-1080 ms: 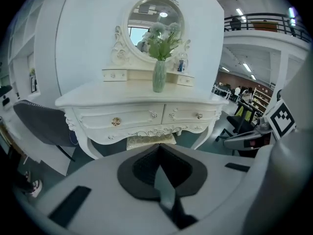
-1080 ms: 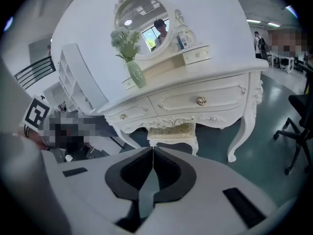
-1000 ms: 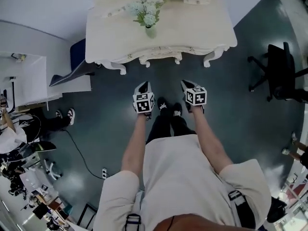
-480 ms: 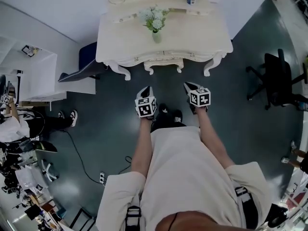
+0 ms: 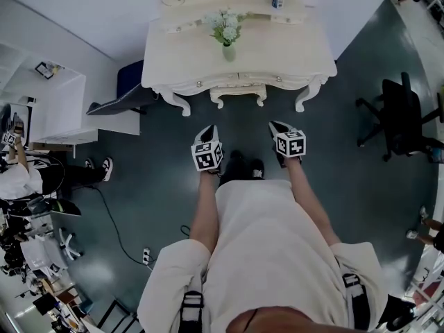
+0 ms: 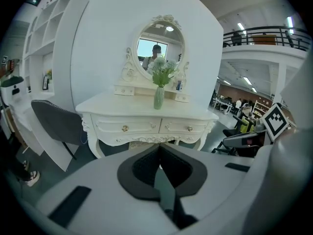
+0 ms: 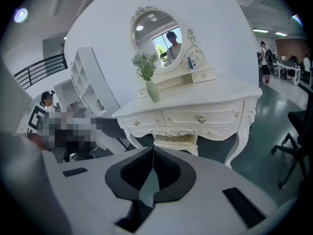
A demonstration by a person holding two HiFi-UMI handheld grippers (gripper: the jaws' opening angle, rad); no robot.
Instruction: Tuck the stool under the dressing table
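The cream dressing table (image 5: 277, 54) stands against the white wall, straight ahead of me. The matching stool (image 5: 238, 97) sits between its front legs, under the drawers; the right gripper view shows its cushion (image 7: 177, 141) below the apron. My left gripper (image 5: 207, 130) and right gripper (image 5: 275, 125) hover side by side over the dark floor, a short way in front of the table. Both point at it. In the left gripper view the jaws (image 6: 159, 147) are pressed together with nothing between them. The right gripper (image 7: 152, 149) is shut the same way, empty.
A vase of flowers (image 5: 227, 39) and an oval mirror (image 6: 159, 45) are on the table. A dark chair (image 5: 119, 97) and a white shelf unit (image 5: 59, 109) stand to its left, a black office chair (image 5: 400, 113) to its right. A cable (image 5: 114, 220) crosses the floor.
The head view has drifted, so the table now sits a little further right in the picture. Both grippers stay shut and empty at about the same distance from the table.
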